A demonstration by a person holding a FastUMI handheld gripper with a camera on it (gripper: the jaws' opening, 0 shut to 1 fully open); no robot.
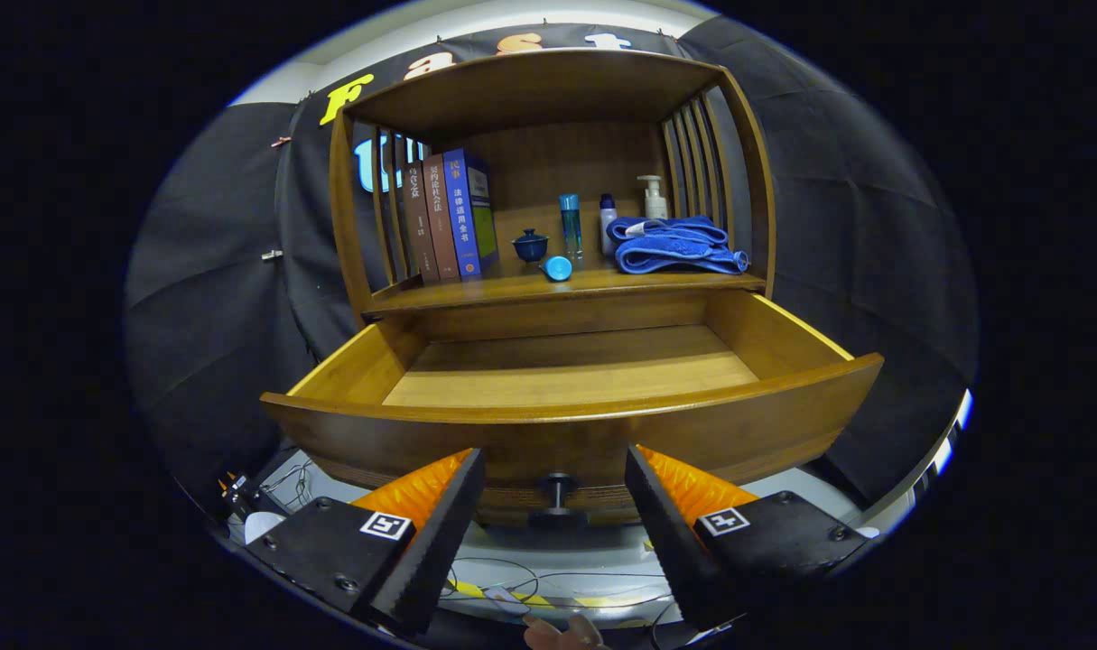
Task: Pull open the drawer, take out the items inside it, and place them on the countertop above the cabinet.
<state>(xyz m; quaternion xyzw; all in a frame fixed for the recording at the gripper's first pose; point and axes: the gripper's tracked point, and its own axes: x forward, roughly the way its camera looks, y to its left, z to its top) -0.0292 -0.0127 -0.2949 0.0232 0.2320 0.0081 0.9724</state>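
**Drawer open, tongs spread at knob**

Drawer [571, 379] pulled out toward the tongs [555, 506], long axis left-right, interior bare. Tongs spread, knob [558, 496] between them, untouched. Desk [512, 287] above: books [447, 217], cup [530, 244], bottles [571, 226], blue towel [674, 244].

The pulled-out wooden drawer [584, 379] stands just ahead of the gripper [555, 492], its small dark round knob [558, 498] between the spread fingers, touching neither. Above and behind it on the wooden countertop [476, 291], three upright hardback books [449, 218] stand left. Rightward come a small blue lidded cup [530, 244], a round blue cap [558, 267], a tall blue bottle [571, 226], a small white bottle [608, 221], a white pump bottle [654, 196] and, before it, a folded blue towel [674, 246].
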